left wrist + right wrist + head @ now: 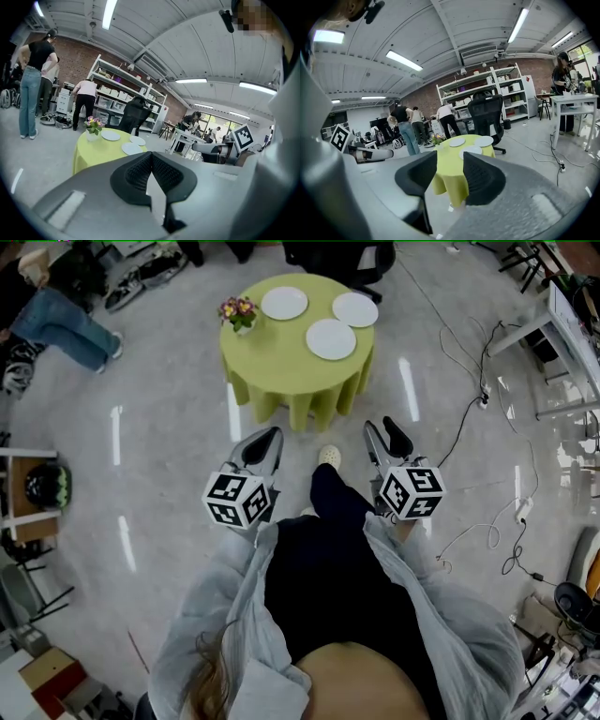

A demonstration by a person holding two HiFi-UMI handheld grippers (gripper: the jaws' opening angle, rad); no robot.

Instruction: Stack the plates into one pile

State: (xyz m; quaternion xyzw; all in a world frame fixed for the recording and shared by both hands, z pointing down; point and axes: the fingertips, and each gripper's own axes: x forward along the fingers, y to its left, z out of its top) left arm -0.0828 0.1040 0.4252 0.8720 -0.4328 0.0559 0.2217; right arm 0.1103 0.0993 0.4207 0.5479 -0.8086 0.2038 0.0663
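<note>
Three white plates lie apart on a round table with a yellow-green cloth [281,376]: one at the back left [283,303], one at the back right [355,309], one nearer the front [331,338]. Both grippers hang over the floor, short of the table and pointing toward it. My left gripper [266,439] has its jaws shut tip to tip on nothing [150,158]. My right gripper [384,432] stands open with a gap and nothing between its pads [450,173]. The plates also show in the left gripper view [131,148] and the right gripper view [471,150].
A small vase of flowers [239,313] stands at the table's left edge. A black office chair [487,115] is behind the table. People stand by shelves [33,89]; someone sits at the upper left [56,320]. Cables [487,381] trail on the floor at right.
</note>
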